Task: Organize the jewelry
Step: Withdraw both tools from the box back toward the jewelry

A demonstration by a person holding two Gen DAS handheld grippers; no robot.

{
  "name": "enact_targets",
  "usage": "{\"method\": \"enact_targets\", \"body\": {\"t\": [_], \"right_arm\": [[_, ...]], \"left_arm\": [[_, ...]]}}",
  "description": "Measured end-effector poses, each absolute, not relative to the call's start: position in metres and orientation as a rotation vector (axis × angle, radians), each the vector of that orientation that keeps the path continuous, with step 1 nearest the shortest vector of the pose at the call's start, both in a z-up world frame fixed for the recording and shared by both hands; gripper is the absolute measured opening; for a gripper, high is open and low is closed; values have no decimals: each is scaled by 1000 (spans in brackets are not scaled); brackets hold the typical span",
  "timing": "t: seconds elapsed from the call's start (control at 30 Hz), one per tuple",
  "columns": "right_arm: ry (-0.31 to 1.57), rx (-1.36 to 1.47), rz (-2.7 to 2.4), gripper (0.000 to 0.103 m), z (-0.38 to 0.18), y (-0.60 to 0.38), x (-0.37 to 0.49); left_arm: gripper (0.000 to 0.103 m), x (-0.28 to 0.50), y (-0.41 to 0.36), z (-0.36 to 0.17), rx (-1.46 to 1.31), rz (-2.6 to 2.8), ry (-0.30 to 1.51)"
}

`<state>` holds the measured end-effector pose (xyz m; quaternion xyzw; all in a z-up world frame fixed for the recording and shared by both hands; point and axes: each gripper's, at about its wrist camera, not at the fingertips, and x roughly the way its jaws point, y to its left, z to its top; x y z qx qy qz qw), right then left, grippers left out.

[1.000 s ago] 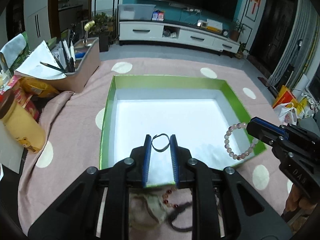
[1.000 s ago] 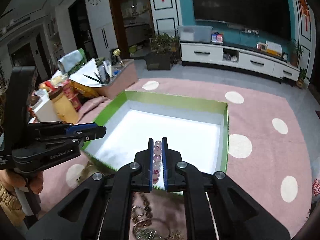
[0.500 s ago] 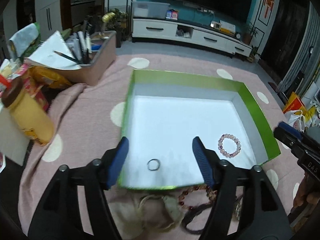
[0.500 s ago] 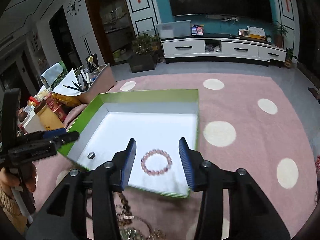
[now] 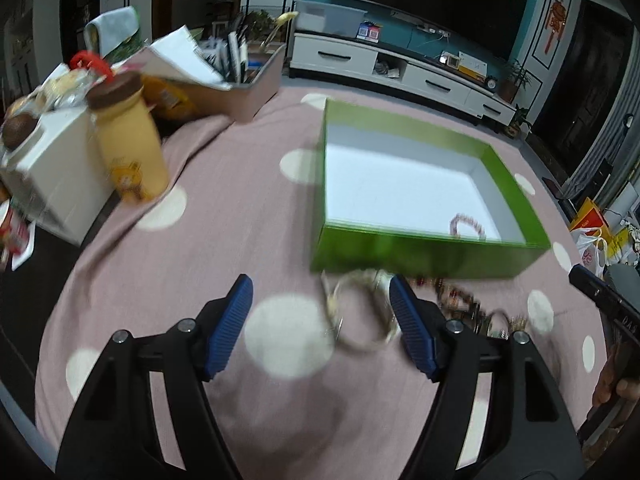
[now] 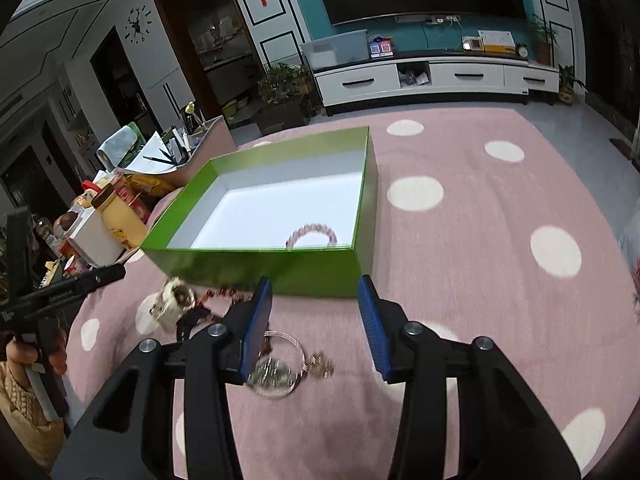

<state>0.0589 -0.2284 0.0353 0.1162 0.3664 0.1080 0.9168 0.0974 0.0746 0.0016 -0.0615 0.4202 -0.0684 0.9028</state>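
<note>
Green cardboard walls of the box (image 6: 280, 268) sit on my pink spotted cloth (image 6: 480, 280), and inside it, near the front wall toward the right-hand corner, I can see the pink bead bracelet (image 6: 311, 233) lying on the white floor. My left gripper (image 5: 320, 312) hangs in front of the box with its jaws wide apart and nothing clamped, a pale wire bangle (image 5: 362, 312) lying blurred on the cloth between them. My right gripper (image 6: 314, 312) stands partly apart and empty too, just in front of the box, above a loose heap of silver jewelry (image 6: 280, 368).
</note>
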Motion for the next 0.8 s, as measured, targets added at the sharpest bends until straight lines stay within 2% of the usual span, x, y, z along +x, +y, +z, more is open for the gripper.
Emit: {"method": "enact_targets", "body": {"t": [0.47,0.8], "right_arm": [[854,265,238,45,-4,-222,20],[872,229,244,45,-18,-211,30]], "left_arm": [[72,41,66,-29,-57,-168,923],[72,40,49,-37,-26,-220,935]]}}
